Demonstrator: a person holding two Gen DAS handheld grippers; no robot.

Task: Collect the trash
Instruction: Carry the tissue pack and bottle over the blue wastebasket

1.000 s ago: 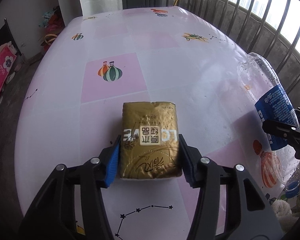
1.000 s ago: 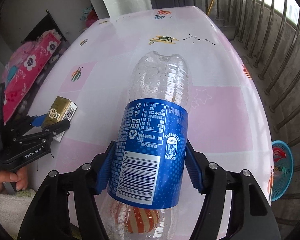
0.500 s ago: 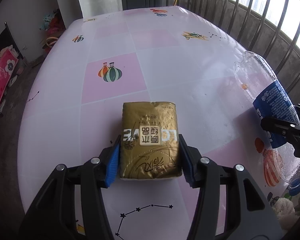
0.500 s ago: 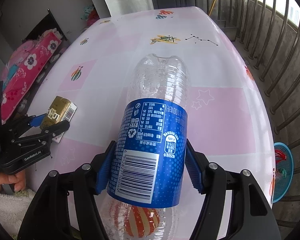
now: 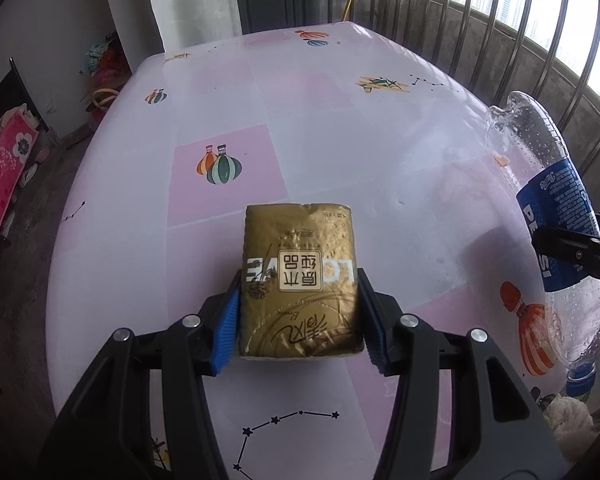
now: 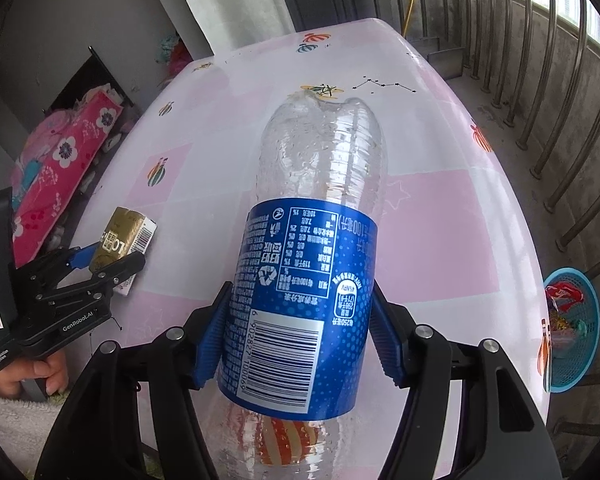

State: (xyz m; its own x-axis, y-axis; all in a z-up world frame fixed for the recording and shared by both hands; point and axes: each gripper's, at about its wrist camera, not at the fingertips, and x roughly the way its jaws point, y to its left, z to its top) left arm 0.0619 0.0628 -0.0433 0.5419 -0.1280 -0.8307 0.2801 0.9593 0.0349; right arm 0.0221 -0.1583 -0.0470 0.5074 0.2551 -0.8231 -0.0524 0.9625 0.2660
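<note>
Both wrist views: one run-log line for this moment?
left gripper: shut on gold tissue pack | right gripper: shut on Pepsi bottle | blue basket: on floor

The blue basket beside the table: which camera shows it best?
The right wrist view. There the blue basket stands below the table's right edge, with colourful scraps inside. The left wrist view does not show it.

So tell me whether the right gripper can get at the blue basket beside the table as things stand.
Probably not yet. The right gripper is shut on the Pepsi bottle over the table, and the blue basket sits lower, past the table's edge. Nothing blocks the way, though.
</note>
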